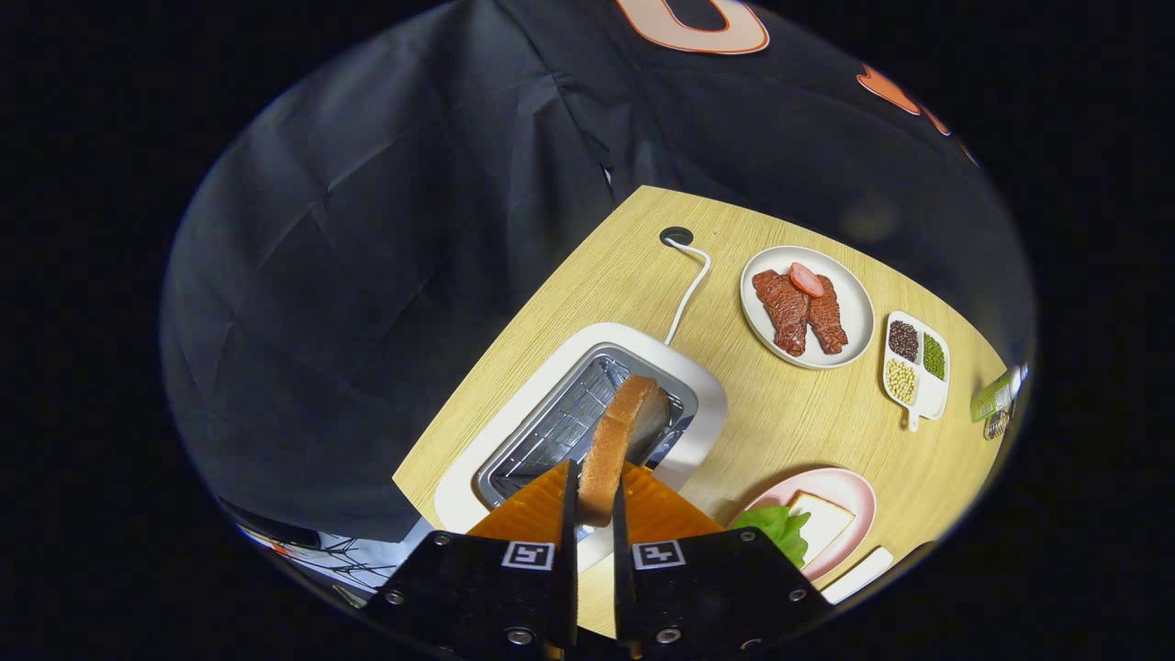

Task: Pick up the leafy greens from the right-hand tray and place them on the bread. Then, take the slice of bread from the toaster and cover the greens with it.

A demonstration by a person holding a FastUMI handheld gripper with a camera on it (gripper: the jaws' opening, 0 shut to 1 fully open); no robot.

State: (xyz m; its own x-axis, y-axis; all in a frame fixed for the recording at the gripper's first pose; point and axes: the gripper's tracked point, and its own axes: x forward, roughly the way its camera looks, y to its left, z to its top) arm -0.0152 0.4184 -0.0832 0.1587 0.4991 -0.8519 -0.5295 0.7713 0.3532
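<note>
the gripper (594, 500) is clamped on a golden-brown slice of toasted bread (617, 441), both fingers pressing its flat sides while it stands on edge above the slot. just beyond the fingers sits the white rounded toaster (707, 404) with its metal wire rack, resting on the pale wooden tabletop (789, 422); the slice's far end hangs over the rack. a white cord (690, 292) runs from the toaster to a dark round hole in the tabletop. beside the fingers lies a pink round plate (849, 487) carrying a white slice of bread (820, 523) with green leafy greens (778, 528) on it. farther off, a white round plate (858, 308) holds brown meat strips (799, 312) and a red slice. near it a small white divided dish (929, 395) holds beans.
</note>
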